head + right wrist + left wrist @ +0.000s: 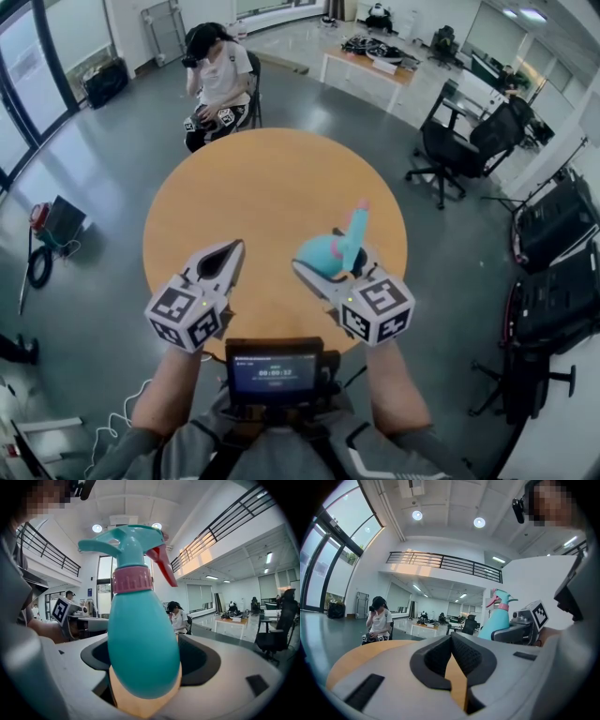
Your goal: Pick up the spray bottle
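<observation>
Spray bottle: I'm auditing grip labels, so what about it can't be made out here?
Head view: spray bottle base, behind the right gripper.
Left gripper view: its lower body, behind the same gripper.
Right gripper view: whether the base clears the table, unclear.

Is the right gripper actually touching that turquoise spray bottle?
Touching. The right gripper, in its own view, presses its fingers against both sides of the spray bottle.

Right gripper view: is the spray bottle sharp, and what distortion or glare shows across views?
Right gripper view: the teal plastic spray bottle is fairly sharp, bulged by the fisheye, dark vignette at corners. Left gripper view: round ceiling lights bloom mildly; mosaic patch top right. Head view: even light; the room curves around the round wooden table.
</observation>
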The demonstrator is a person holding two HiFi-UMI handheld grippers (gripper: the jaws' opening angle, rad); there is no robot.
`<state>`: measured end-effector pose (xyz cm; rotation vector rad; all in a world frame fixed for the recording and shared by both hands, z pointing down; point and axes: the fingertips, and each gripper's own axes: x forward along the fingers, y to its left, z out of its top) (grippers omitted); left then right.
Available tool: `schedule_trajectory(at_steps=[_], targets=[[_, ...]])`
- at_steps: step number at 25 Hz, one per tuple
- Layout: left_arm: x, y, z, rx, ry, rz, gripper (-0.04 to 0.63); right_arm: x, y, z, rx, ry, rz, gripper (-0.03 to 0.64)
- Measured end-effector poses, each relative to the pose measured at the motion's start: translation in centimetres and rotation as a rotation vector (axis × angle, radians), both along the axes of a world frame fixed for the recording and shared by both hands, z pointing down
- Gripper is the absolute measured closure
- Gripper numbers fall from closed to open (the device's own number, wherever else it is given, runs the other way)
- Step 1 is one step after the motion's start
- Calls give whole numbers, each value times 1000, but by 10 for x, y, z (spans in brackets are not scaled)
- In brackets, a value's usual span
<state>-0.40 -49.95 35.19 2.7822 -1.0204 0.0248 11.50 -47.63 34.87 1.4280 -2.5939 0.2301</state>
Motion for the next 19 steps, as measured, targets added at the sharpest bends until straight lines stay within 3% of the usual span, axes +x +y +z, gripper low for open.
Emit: schedule_trajectory(at_steps=[19], targets=[[11,3,-1,-9,-5,30,601,10,7,0,-7,4,26,206]])
